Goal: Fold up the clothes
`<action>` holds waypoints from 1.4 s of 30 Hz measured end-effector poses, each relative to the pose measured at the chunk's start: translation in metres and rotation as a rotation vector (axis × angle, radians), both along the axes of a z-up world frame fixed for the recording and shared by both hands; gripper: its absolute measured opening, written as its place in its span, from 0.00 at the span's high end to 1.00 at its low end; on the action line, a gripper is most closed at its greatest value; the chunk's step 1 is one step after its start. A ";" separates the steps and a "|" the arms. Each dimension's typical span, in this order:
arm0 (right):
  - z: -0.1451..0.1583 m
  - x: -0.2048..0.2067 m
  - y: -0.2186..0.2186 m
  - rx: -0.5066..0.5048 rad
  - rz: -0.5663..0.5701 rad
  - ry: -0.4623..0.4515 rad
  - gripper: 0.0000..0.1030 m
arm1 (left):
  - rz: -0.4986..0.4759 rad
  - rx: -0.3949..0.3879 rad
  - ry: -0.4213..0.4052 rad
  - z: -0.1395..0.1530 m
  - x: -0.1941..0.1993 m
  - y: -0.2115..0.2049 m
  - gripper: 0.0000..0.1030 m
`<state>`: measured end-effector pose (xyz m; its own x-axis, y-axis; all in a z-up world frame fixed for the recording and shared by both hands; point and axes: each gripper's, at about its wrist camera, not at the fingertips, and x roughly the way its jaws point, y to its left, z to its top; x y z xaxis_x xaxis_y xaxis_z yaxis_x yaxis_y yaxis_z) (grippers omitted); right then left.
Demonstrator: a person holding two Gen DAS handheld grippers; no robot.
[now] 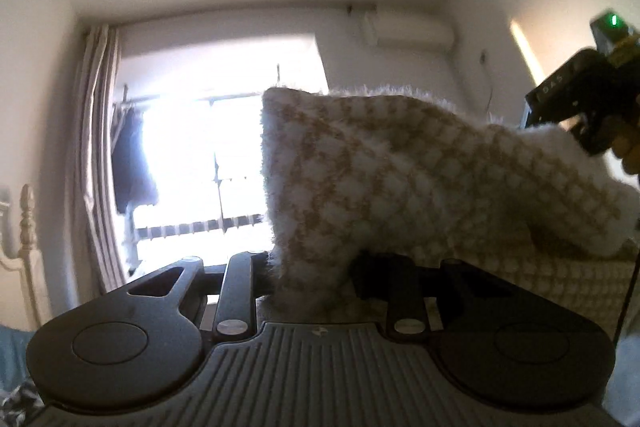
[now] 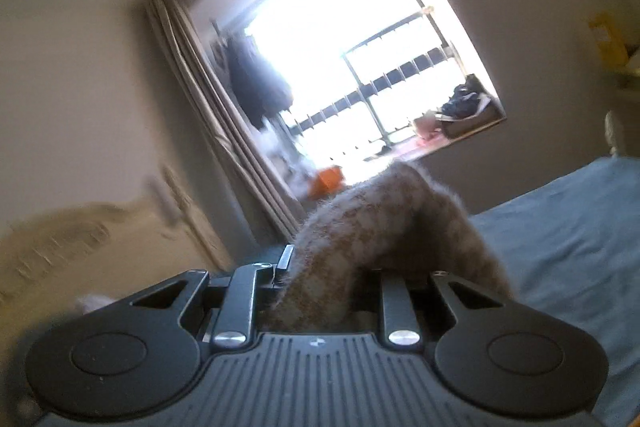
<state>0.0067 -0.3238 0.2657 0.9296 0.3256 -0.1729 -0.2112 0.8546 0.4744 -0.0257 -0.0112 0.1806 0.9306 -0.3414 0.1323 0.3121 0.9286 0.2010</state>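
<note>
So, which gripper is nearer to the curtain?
Left, probably. The curtain lies ahead-left of the left gripper; the right gripper is further right. Both are shut on the sweater.

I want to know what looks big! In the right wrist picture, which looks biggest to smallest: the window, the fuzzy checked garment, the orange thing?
1. window
2. fuzzy checked garment, though nearness to the camera inflates it
3. orange thing
</note>
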 end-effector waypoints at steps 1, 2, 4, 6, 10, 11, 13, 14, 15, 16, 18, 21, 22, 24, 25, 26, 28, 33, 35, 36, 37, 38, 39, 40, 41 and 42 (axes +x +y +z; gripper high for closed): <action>-0.011 0.013 0.002 -0.027 -0.011 0.018 0.77 | 0.014 0.010 0.028 -0.005 0.013 -0.004 0.72; -0.022 0.026 0.004 -0.054 -0.022 0.036 0.77 | 0.028 0.020 0.058 -0.010 0.027 -0.007 0.72; -0.042 0.052 0.003 -0.054 -0.030 0.080 0.77 | 0.056 0.038 0.116 -0.020 0.054 -0.015 0.72; -0.064 0.079 0.003 -0.059 -0.039 0.117 0.77 | 0.083 0.057 0.175 -0.030 0.080 -0.022 0.72; -0.105 0.116 -0.002 -0.017 -0.070 0.200 0.77 | 0.120 0.103 0.275 -0.051 0.135 -0.039 0.72; -0.116 0.129 -0.006 0.007 -0.080 0.226 0.77 | 0.128 0.114 0.300 -0.057 0.150 -0.043 0.72; -0.139 0.153 -0.015 0.056 -0.099 0.278 0.77 | 0.147 0.135 0.351 -0.067 0.179 -0.050 0.70; -0.145 0.167 -0.019 0.083 -0.116 0.302 0.77 | 0.157 0.146 0.377 -0.072 0.194 -0.053 0.70; -0.157 0.184 -0.023 0.105 -0.120 0.329 0.77 | 0.167 0.157 0.403 -0.077 0.208 -0.056 0.70; -0.170 0.201 -0.027 0.126 -0.123 0.356 0.76 | 0.177 0.167 0.429 -0.082 0.223 -0.060 0.68; -0.197 0.226 -0.034 0.184 -0.121 0.435 0.72 | 0.205 0.203 0.532 -0.105 0.242 -0.061 0.64; -0.248 0.264 -0.049 0.290 -0.146 0.630 0.40 | 0.242 0.216 0.697 -0.146 0.246 -0.052 0.43; -0.264 0.268 -0.055 0.325 -0.157 0.674 0.37 | 0.247 0.211 0.749 -0.154 0.251 -0.051 0.42; -0.291 0.274 -0.065 0.383 -0.179 0.738 0.37 | 0.245 0.171 0.823 -0.161 0.256 -0.040 0.42; -0.297 0.270 -0.069 0.424 -0.171 0.734 0.37 | 0.236 0.145 0.837 -0.157 0.265 -0.031 0.40; -0.303 0.266 -0.074 0.467 -0.160 0.728 0.36 | 0.226 0.118 0.850 -0.152 0.275 -0.020 0.39; -0.310 0.260 -0.079 0.517 -0.134 0.714 0.33 | 0.203 0.093 0.850 -0.168 0.254 -0.020 0.35; -0.311 0.273 -0.069 0.514 -0.058 0.710 0.32 | 0.131 0.079 0.843 -0.190 0.215 -0.012 0.31; -0.311 0.284 -0.061 0.508 -0.028 0.719 0.31 | 0.098 0.075 0.856 -0.191 0.205 -0.017 0.31; -0.311 0.289 -0.058 0.505 -0.013 0.724 0.31 | 0.081 0.073 0.862 -0.191 0.200 -0.019 0.31; -0.311 0.295 -0.054 0.501 0.003 0.729 0.31 | 0.063 0.068 0.867 -0.189 0.196 -0.022 0.30; -0.311 0.300 -0.050 0.498 0.018 0.734 0.31 | 0.044 0.063 0.872 -0.187 0.191 -0.025 0.30; -0.311 0.306 -0.046 0.495 0.033 0.738 0.31 | 0.036 0.060 0.878 -0.190 0.190 -0.025 0.30; -0.311 0.311 -0.042 0.492 0.048 0.743 0.31 | 0.033 0.057 0.885 -0.193 0.186 -0.025 0.30; -0.306 0.316 -0.044 0.505 0.037 0.708 0.31 | 0.032 0.053 0.892 -0.195 0.183 -0.025 0.30; -0.303 0.304 -0.049 0.517 0.046 0.695 0.31 | 0.036 0.048 0.902 -0.197 0.177 -0.025 0.30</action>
<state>0.3108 -0.3727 -0.0369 0.6517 0.5551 -0.5168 0.2417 0.4939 0.8352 0.1517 -0.0358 -0.0166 0.6844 -0.2966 -0.6661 0.3408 0.9377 -0.0675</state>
